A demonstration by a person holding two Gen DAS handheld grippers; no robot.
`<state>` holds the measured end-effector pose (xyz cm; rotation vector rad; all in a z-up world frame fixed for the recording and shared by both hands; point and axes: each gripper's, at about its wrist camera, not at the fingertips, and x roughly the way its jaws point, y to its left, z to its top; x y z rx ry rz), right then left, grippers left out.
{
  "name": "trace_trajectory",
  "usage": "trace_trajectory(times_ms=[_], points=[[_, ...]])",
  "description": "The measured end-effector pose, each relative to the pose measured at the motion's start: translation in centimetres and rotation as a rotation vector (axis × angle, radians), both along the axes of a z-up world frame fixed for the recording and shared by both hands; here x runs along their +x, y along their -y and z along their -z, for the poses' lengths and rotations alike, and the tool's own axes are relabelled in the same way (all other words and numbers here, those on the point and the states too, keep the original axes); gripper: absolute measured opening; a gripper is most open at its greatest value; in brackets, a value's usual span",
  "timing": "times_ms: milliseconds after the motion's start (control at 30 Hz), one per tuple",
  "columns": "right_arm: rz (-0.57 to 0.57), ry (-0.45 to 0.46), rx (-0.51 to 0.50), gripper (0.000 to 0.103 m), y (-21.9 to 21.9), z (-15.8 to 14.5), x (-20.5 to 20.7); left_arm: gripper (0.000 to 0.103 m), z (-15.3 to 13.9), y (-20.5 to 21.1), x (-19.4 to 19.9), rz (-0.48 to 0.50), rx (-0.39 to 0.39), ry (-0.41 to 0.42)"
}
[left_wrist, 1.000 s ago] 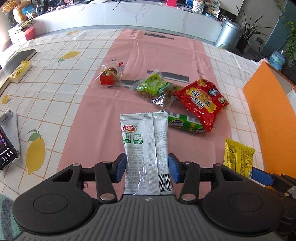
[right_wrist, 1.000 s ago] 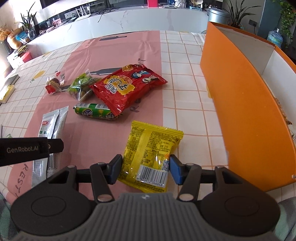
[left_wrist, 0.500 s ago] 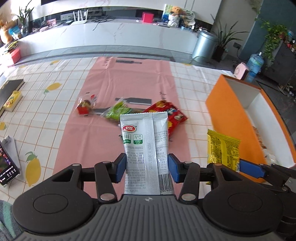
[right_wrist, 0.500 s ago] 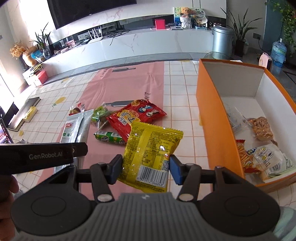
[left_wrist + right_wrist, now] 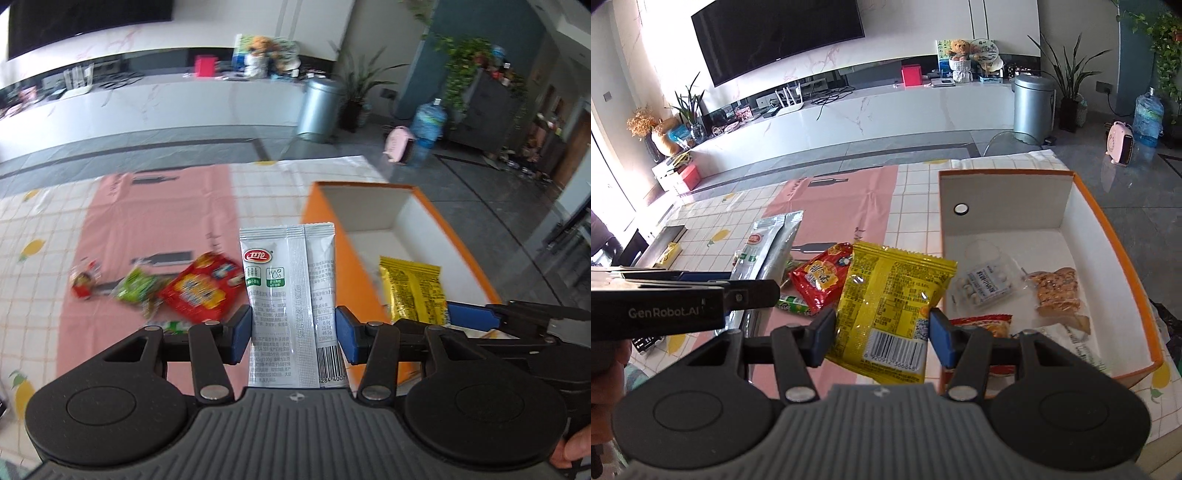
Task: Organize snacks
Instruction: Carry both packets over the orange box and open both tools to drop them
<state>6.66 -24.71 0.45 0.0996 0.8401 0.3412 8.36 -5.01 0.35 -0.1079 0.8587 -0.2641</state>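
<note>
Tablecloth (image 5: pixel 827 206) below; 2 claws grip silver packet (image 5: pixel 291 295), yellow packet (image 5: pixel 890 306).

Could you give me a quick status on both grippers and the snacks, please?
Left gripper shut on silver packet. Right gripper shut on yellow packet. Both held up beside the orange box. Nothing blocking.

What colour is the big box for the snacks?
The box is orange outside and white inside. It shows best in the right wrist view.
</note>
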Motion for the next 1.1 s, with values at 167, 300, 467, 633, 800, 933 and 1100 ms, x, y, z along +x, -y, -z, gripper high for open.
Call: trace_trajectory(times_ms=[167, 300, 467, 633, 800, 933, 1100], points=[[0.018, 0.011, -0.051, 0.052, 4.0, -0.8, 1.0, 0.055, -0.8, 4.3, 2.4, 0.105, -0.012, 0.001], [0.023, 0.008, -0.120, 0.052, 6.5, -0.3, 2.4, 0.055, -0.3, 8.0, 5.1, 0.185, -0.007, -0.031], [0.009, -0.024, -0.175, 0.052, 8.7, 1.0, 5.1, 0.055, 1.3, 11.9, 8.1, 0.259, 0.068, -0.059], [-0.047, -0.033, -0.246, 0.052, 9.6, 2.5, 8.7, 0.055, 3.0, 13.3, 10.9, 0.304, 0.111, -0.094], [-0.103, -0.062, -0.286, 0.052, 9.7, 4.6, 12.1, 0.055, 4.8, 13.9, 13.4, 0.332, 0.154, -0.132], [-0.134, -0.083, -0.296, 0.052, 9.4, 6.1, 14.4, 0.055, 6.1, 14.3, 14.6, 0.366, 0.181, -0.158], [-0.178, -0.103, -0.317, 0.052, 9.0, 7.8, 16.1, 0.055, 7.2, 14.3, 16.1, 0.391, 0.182, -0.175]])
